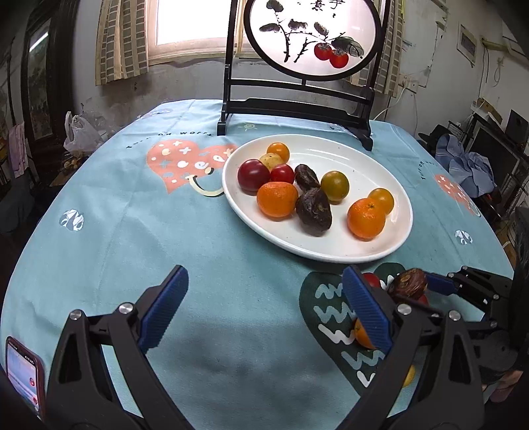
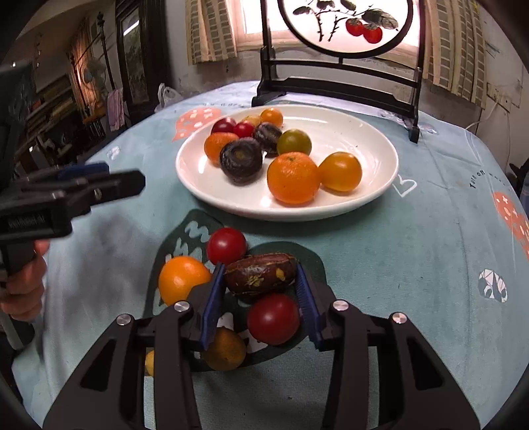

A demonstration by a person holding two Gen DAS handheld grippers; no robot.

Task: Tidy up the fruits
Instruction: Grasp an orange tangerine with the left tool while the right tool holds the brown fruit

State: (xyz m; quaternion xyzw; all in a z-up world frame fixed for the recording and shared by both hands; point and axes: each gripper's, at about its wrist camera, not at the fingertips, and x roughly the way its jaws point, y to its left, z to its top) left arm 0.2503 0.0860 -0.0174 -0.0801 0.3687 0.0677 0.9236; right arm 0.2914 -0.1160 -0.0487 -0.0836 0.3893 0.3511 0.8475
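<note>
The right hand-held gripper point(image 2: 261, 281) has its blue pads pressed on a wrinkled, dark brown passion fruit point(image 2: 260, 274) at the near bench point(image 2: 413, 264) edge. 2 red tomatoes point(image 2: 226, 245) and an orange point(image 2: 182, 278) crowd it. Farther off sits the white plate point(image 2: 380, 185) of fruit. The left hand-held gripper point(image 1: 264, 307) gapes wide, empty.

This looks like a lived-in room of a home, probably a dining or sitting room. A round table point(image 1: 132, 238) under a printed blue cloth bears a white plate point(image 1: 370, 244) of fruit. Behind the table stands a dark wooden screen point(image 1: 297, 106) painted with persimmons; beyond that, a curtained window point(image 1: 185, 29). Right of the table lies cluttered furniture, blurred.
</note>
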